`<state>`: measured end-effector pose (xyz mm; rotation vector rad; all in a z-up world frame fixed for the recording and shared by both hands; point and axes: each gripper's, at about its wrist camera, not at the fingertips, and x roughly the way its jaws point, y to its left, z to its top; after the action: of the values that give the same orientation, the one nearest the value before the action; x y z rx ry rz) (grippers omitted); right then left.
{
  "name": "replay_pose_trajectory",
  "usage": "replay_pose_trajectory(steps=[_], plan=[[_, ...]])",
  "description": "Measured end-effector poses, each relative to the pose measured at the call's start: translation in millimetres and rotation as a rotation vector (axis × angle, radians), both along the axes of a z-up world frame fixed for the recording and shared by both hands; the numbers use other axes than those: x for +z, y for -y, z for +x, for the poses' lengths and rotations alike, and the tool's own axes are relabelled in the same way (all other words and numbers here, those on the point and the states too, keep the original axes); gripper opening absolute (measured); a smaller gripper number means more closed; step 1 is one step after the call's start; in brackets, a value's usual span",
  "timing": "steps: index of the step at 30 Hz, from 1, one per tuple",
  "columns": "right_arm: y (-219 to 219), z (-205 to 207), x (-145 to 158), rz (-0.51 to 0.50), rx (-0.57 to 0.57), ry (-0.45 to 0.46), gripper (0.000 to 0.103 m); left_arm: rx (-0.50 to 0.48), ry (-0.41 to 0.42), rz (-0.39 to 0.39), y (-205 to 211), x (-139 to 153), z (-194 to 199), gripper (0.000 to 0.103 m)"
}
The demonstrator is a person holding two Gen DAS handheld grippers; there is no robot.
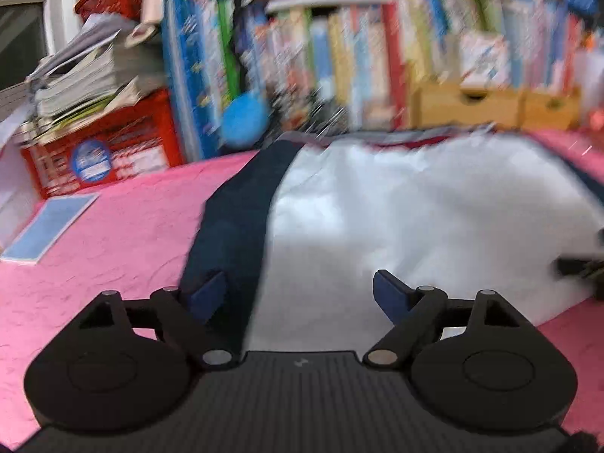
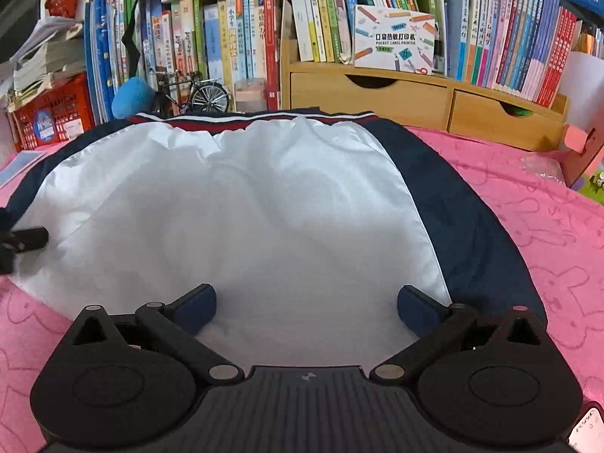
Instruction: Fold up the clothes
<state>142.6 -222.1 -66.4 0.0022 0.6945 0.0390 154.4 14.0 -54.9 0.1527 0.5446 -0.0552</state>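
Observation:
A white garment with navy side bands and a red-and-white striped hem lies spread flat on the pink cover. My left gripper hovers over its near left edge. Its jaws stand wide open, one blue pad over the navy band and the other over the white cloth. My right gripper is open just as wide above the white garment, near its right navy band. Neither grips any cloth. Each gripper shows at the edge of the other's view.
Behind the garment stands a row of books, a wooden drawer unit, a small model bicycle and a blue plush ball. A red crate with stacked papers and a blue card lie at the left.

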Motion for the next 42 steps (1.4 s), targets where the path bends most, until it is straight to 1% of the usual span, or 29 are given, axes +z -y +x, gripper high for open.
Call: replay_pose_trajectory(steps=[2,4,6,8,11,12,14,15,16,17,19,23,26,27,29,30,31,32,33,35,37,40,42], plan=[[0.5,2.1,0.2,0.0,-0.001,-0.001,0.103,-0.061,0.035,0.031,20.7,6.2,-3.4,0.086],[0.4,2.3,0.2,-0.001,-0.001,-0.001,0.103,-0.118,0.049,0.102,44.6,1.7,-3.1,0.087],[0.2,2.4,0.3,-0.001,-0.001,-0.001,0.103,-0.141,0.034,0.16,60.2,-9.2,0.5,0.087],[0.1,2.5,0.3,-0.001,-0.001,-0.001,0.103,-0.133,0.002,0.191,63.6,-23.1,6.1,0.088],[-0.2,2.5,0.4,-0.001,-0.002,-0.001,0.103,-0.101,-0.03,0.145,50.1,-24.4,12.4,0.092],[-0.3,2.6,0.5,-0.001,-0.002,-0.001,0.103,-0.088,-0.035,0.152,44.9,-24.4,12.8,0.094],[-0.4,2.6,0.5,-0.001,-0.002,-0.001,0.103,-0.066,-0.019,0.202,33.8,-25.7,10.2,0.096],[-0.6,2.8,0.5,-0.002,-0.002,-0.001,0.103,-0.059,-0.017,0.212,27.0,-25.9,8.8,0.096],[-1.0,3.2,0.4,-0.003,0.0,-0.001,0.103,-0.049,-0.02,0.209,18.0,-25.4,7.6,0.097],[-1.1,3.7,0.2,-0.003,0.002,-0.002,0.103,-0.035,-0.025,0.204,8.4,-25.0,6.2,0.1],[-0.6,4.1,0.3,-0.001,0.004,-0.002,0.103,0.01,-0.037,0.183,-13.6,-24.4,2.8,0.103],[-0.2,5.4,0.1,-0.002,0.007,-0.003,0.103,0.095,-0.071,0.11,-54.2,-21.8,0.2,0.103],[0.5,5.8,0.3,-0.002,0.009,-0.003,0.103,0.125,-0.08,0.08,-72.9,-20.6,-3.4,0.103],[0.8,6.1,0.4,-0.002,0.011,-0.003,0.103,0.134,-0.076,0.098,-73.8,-19.8,-5.5,0.103],[1.5,6.5,0.6,-0.002,0.013,-0.003,0.103,0.156,-0.065,0.189,-69.8,-17.1,-9.7,0.103],[1.7,6.4,0.6,-0.002,0.013,-0.003,0.103,0.165,-0.059,0.232,-67.8,-15.6,-11.4,0.1],[1.8,6.4,0.5,-0.002,0.013,-0.003,0.103,0.167,-0.054,0.254,-65.9,-12.4,-12.5,0.095],[1.9,6.4,0.5,-0.002,0.014,-0.003,0.103,0.167,-0.051,0.251,-64.6,-6.7,-13.8,0.087],[1.9,6.4,0.4,-0.002,0.014,-0.003,0.103,0.16,-0.044,0.234,-62.6,-0.3,-14.7,0.086],[1.7,6.2,0.5,-0.003,0.014,-0.003,0.103,0.12,-0.017,0.157,-54.2,14.5,-14.5,0.087],[1.3,6.1,0.5,-0.003,0.013,-0.003,0.103,0.073,0.007,0.122,-33.9,23.8,-10.8,0.086],[0.8,5.9,0.5,-0.004,0.012,-0.003,0.103,-0.022,0.024,0.118,3.2,25.6,-4.8,0.087],[0.8,5.8,0.6,-0.004,0.012,-0.003,0.103,-0.062,0.022,0.136,24.3,19.3,-0.4,0.087]])
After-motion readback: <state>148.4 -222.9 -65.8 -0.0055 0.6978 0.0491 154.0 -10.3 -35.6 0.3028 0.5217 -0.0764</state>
